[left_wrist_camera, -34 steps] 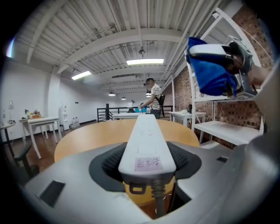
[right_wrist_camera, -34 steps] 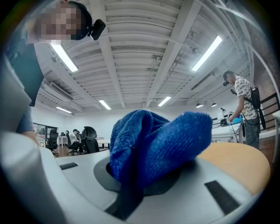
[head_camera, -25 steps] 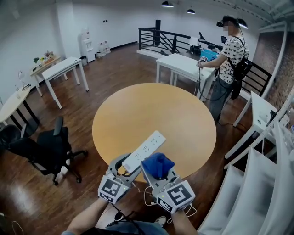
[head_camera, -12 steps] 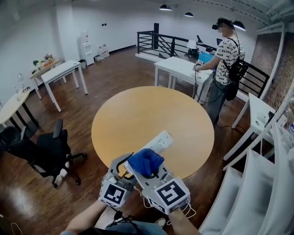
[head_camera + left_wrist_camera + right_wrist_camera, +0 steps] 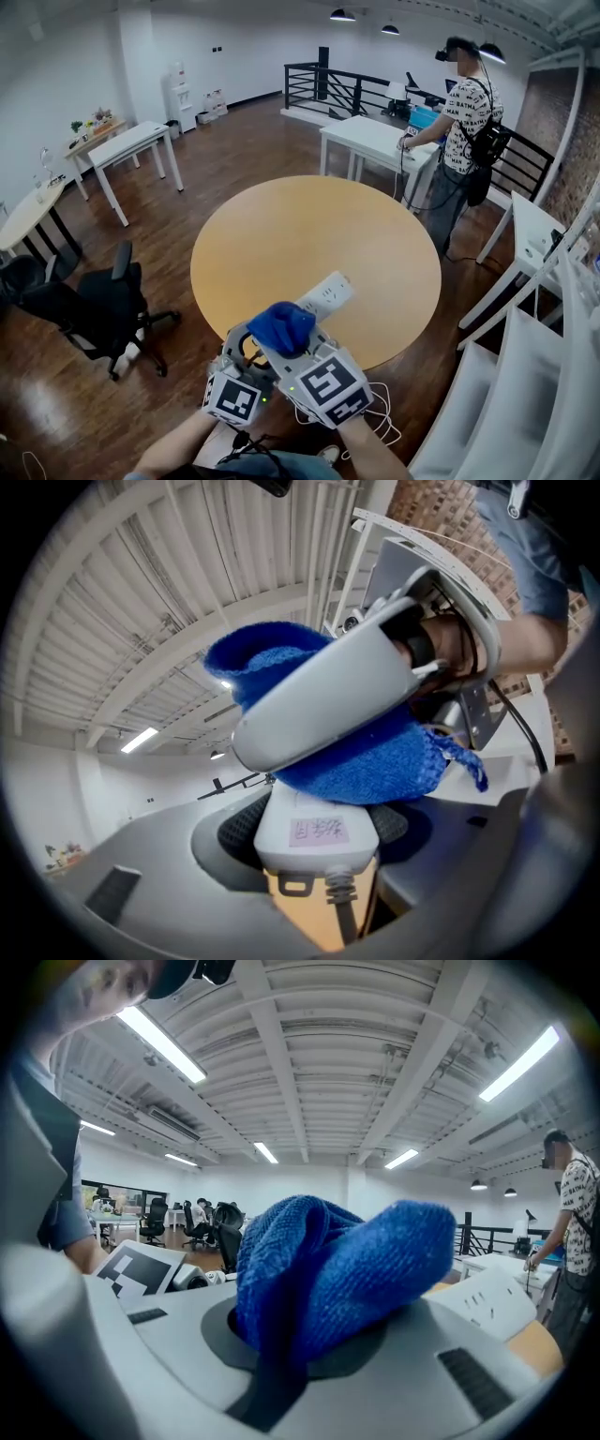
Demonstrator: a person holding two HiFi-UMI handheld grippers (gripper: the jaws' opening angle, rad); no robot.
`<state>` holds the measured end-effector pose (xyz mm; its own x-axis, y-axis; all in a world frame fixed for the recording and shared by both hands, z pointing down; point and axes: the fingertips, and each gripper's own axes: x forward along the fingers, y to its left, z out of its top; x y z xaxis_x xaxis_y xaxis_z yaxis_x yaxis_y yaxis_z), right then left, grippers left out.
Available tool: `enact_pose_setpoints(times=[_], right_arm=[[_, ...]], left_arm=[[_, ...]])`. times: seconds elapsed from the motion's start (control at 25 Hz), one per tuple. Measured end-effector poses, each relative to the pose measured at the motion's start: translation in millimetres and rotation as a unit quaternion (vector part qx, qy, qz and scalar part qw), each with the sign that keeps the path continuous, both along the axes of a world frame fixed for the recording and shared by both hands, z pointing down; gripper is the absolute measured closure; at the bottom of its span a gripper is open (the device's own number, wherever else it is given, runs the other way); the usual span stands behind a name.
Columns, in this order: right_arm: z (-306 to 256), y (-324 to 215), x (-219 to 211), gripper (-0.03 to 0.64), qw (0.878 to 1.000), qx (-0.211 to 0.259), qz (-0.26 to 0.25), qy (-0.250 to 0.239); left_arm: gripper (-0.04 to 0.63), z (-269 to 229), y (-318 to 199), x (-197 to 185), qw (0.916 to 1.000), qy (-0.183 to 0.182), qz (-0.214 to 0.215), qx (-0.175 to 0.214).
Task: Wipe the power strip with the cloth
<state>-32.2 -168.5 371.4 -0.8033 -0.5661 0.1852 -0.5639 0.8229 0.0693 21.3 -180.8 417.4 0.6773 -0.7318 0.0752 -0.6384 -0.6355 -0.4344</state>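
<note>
Gripping the white power strip (image 5: 326,293) by its cord end, left gripper (image 5: 317,841) clamps tight; the far end reaches over the round table's (image 5: 281,225) near edge. Right gripper (image 5: 314,1335) pinches the bunched blue cloth (image 5: 342,1260) onto it. Risk: hard rubbing could lever the strip loose. Strip: white, glossy, sockets up.

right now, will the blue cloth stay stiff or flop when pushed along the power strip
Probably floppy: the cloth bulges in soft folds from the right claw, so it should squash rather than hold shape. Its nubby weave likely drags, not slips, on the smooth power strip.
</note>
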Motion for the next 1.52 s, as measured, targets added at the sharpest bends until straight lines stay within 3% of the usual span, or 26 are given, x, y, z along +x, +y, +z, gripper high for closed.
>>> enact_pose_setpoints(times=[0.32,0.92,1.52], right_arm=[[-5.9,-16.6,25.9,0.558,1.000,0.011,0.029,0.000],[-47.0,-66.1,124.5,0.558,0.985,0.054,0.161,-0.037],[-25.4,-42.8,64.2,0.558,0.995,0.032,0.090,-0.020]], left_arm=[[0.310,0.8,2.9,-7.5,1.0000,-0.001,-0.001,-0.001],[0.309,0.9,9.4,-16.3,0.9999,0.009,-0.001,-0.008],[0.310,-0.1,3.0,-12.8,1.0000,0.001,-0.005,-0.006]])
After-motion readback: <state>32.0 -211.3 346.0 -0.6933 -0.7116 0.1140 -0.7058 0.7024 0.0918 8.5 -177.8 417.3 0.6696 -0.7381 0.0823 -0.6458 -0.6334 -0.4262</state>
